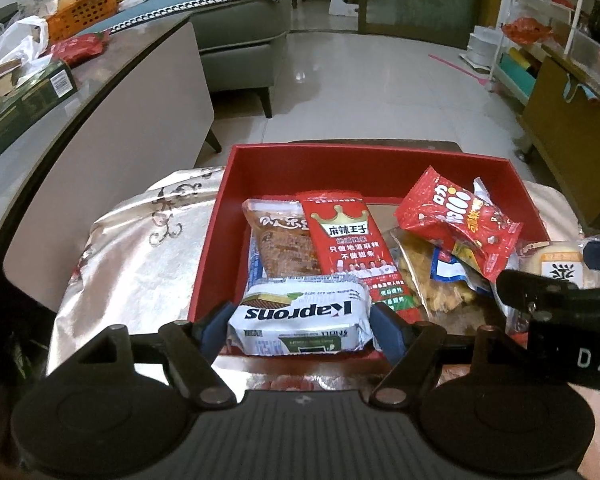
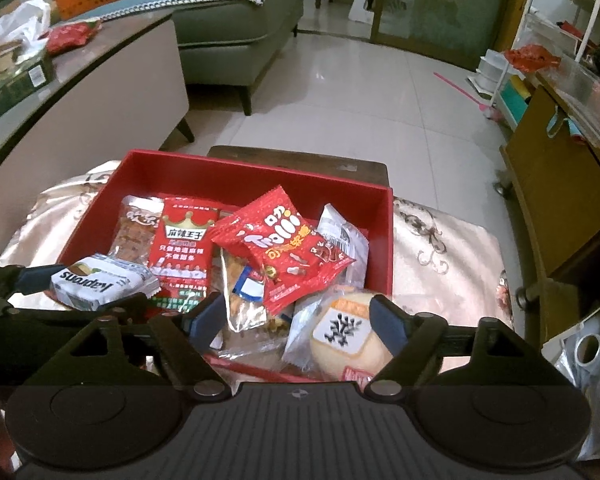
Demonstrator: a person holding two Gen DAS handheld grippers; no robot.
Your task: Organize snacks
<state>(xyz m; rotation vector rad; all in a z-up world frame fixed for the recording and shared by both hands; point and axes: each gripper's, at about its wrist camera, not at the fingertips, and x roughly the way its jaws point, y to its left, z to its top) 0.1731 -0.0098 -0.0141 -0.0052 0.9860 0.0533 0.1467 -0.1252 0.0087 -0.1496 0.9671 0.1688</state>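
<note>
red box [image 1: 236, 208] | white-green wafer pack [image 1: 300, 320] | red crown-print pack [image 1: 350, 240] | silvery cloth [image 1: 140, 248] w/ scroll pattern | orange basket [image 1: 82, 12]

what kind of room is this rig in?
Most likely a home living room: a grey-green upholstered sofa on a glossy white tiled floor, a long grey-topped low table beside it, and a red cardboard box of packaged snacks in front.
</note>
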